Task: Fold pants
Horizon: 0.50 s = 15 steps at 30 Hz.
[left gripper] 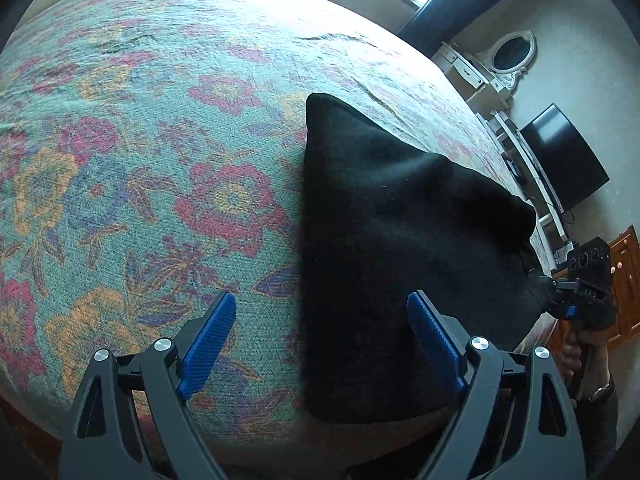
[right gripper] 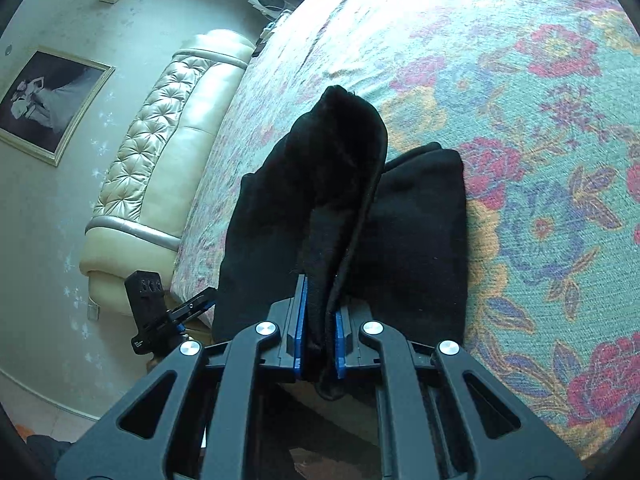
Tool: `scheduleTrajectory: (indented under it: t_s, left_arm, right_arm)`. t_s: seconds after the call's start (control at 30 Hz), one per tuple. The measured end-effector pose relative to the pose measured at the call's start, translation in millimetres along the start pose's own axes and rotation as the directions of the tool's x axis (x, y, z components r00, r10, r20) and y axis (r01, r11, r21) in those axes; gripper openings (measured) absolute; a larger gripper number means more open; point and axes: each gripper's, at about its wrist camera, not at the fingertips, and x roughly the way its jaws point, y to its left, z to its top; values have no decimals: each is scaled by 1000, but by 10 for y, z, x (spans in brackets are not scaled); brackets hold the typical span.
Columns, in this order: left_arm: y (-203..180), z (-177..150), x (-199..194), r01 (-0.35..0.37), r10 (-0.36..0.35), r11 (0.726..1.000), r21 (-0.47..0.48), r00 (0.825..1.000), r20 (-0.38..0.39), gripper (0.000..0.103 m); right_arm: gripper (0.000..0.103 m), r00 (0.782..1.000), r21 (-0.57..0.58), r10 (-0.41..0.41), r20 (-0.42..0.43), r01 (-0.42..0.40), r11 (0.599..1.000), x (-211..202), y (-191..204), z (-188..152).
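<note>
Black pants (right gripper: 420, 232) on the bed (right gripper: 540, 128), one edge pinched in my right jaws.

My right gripper (right gripper: 320, 332) is clamped on a raised fold of the pants near the bed's edge. My left gripper (left gripper: 322, 334) hovers with jaws wide apart and empty, one finger above the pants.

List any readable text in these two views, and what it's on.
"BAS", partly legible, on the body of the right gripper seen from the left wrist view; blurred, so the reading is uncertain.
Small pale label on the body of the left gripper in the right wrist view: too small to read.
Nothing readable on the pants, bedspread or framed picture.
</note>
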Motion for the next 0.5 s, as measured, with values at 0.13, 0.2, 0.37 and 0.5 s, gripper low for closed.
scheduleTrajectory:
  t_s: [0.13, 0.2, 0.37, 0.5]
  left_arm:
    - [-90, -15, 42, -33, 33, 999, 33, 999, 6, 86]
    - [-88, -10, 50, -33, 33, 999, 28, 999, 5, 86]
    - [-82, 4, 66, -39, 39, 999, 33, 999, 7, 86]
    - [-102, -8, 74, -41, 41, 998, 39, 999, 1, 86]
  right_arm:
    - [10, 1000, 36, -3, 0, 3, 999, 44, -175, -14]
    - [10, 1000, 46, -1, 7, 0, 999, 44, -215, -33]
    - [10, 1000, 43, -6, 19, 5, 999, -28, -275, -58]
    - [10, 1000, 60, -13, 27, 11, 998, -64, -436, -84]
